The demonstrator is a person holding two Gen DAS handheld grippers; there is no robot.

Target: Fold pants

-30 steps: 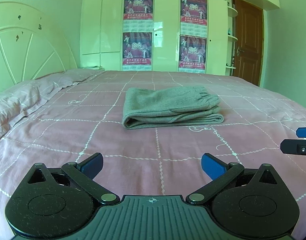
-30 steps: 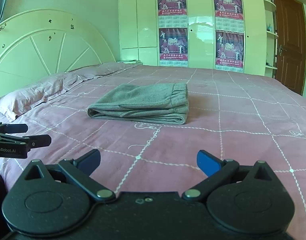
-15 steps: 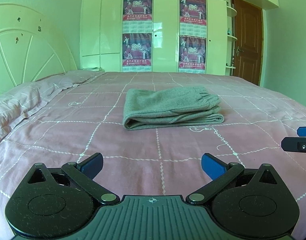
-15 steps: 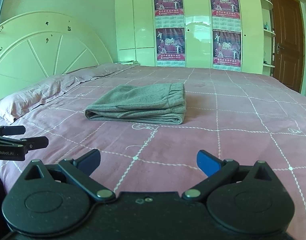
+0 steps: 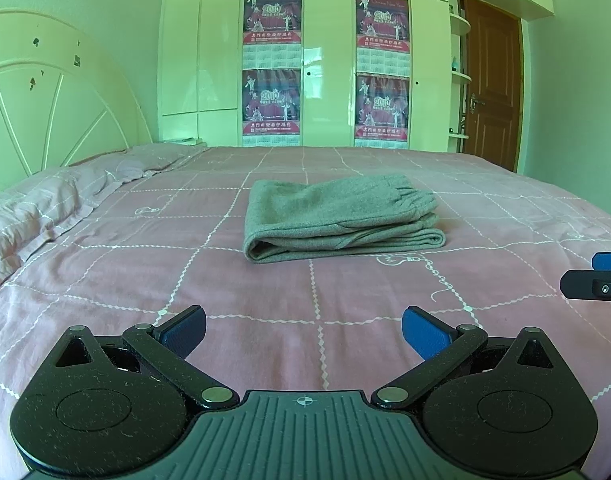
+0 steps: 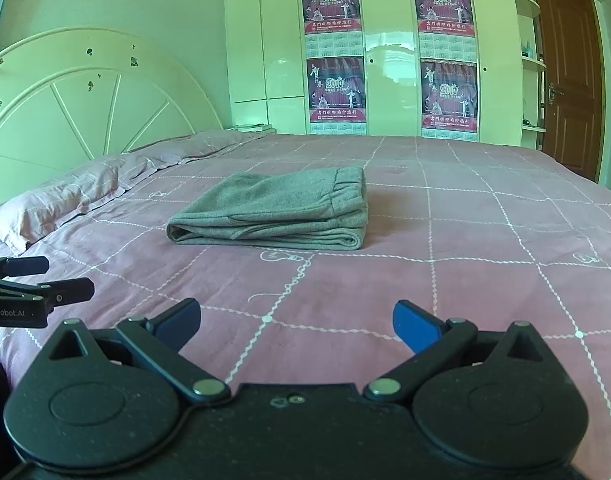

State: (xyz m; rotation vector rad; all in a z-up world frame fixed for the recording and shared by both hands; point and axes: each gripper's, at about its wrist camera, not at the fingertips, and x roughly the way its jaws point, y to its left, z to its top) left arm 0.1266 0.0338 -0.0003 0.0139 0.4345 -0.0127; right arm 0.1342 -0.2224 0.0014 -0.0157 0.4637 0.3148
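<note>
Grey pants (image 5: 339,218), of a soft, fleecy knit, lie folded into a compact rectangular stack near the middle of a bed (image 5: 145,280), well ahead of both tools. The bundle's long axis runs across the view, left to right; the gathered elastic waistband (image 6: 347,184) faces right, towards the door side, and the rounded fold edges face the cameras. Several layers show at the near edge, the lowest one sticking out slightly.

The left tool (image 5: 303,330) hovers low over the near part of the bed with its blue-padded fingers (image 5: 423,332) spread wide and nothing between them. The right tool (image 6: 295,324) hangs beside it, likewise spread wide and empty.

The bedspread is dusty-pink cotton crossed by a white stitched grid. A matching pillow (image 6: 53,204) rests at left beneath a cream, fan-shaped headboard (image 6: 93,108). Glossy cream wardrobe doors (image 5: 329,64) carrying four red calendar posters (image 5: 271,102) fill the far wall, beside a brown panelled wooden door (image 5: 491,88).
</note>
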